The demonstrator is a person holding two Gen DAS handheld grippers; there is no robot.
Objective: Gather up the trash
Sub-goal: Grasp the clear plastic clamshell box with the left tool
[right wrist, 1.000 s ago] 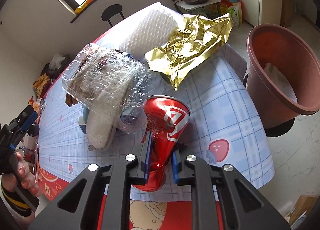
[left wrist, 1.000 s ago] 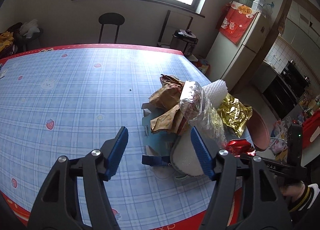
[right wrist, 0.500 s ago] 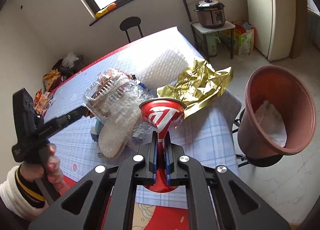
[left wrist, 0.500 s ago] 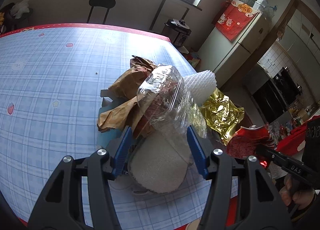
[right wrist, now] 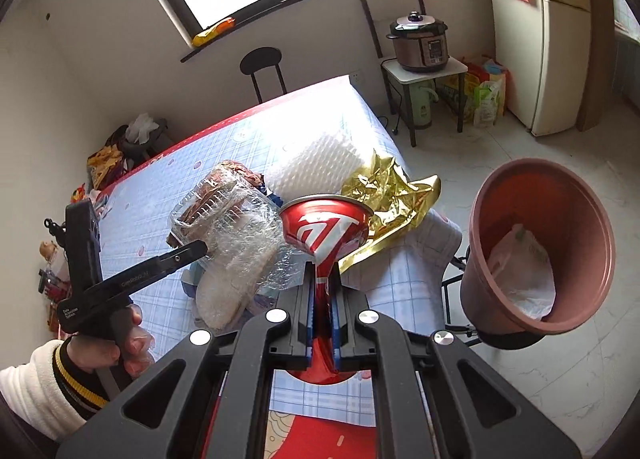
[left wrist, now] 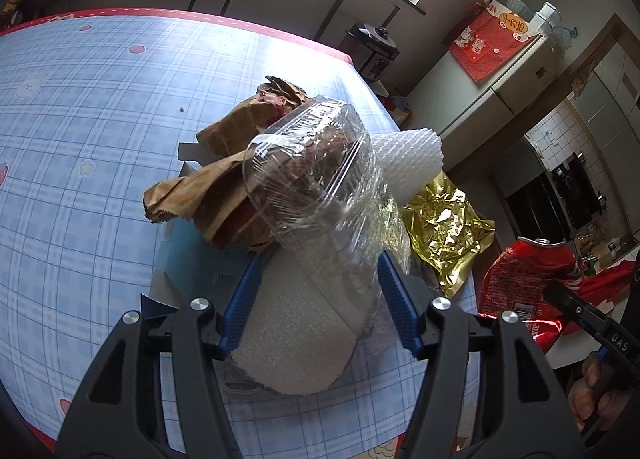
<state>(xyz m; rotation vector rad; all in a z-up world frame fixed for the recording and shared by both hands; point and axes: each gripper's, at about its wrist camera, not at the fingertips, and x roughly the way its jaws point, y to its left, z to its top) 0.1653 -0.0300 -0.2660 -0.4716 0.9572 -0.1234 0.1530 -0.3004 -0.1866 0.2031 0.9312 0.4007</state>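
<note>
My right gripper (right wrist: 321,291) is shut on a crushed red soda can (right wrist: 325,229) and holds it above the table's near corner; the can also shows in the left wrist view (left wrist: 528,279). A brown trash bin (right wrist: 540,259) stands to the right, off the table. My left gripper (left wrist: 318,287) is open, its blue fingers on either side of a clear plastic clamshell container (left wrist: 316,187) and a white bubble-wrap piece (left wrist: 296,335) in the trash pile. Brown paper bags (left wrist: 224,187), gold foil (left wrist: 444,231) and white foam netting (left wrist: 408,159) lie in the pile.
The table has a blue checked cloth (left wrist: 80,139) with a red edge. A white bag lies inside the bin (right wrist: 520,271). A stool (right wrist: 262,63), a pressure cooker on a stand (right wrist: 420,39) and a fridge (right wrist: 560,31) stand beyond the table.
My right gripper lifted the red can off the table and turned toward the bin. My left gripper moved forward until its open fingers straddle the clamshell and bubble wrap.
</note>
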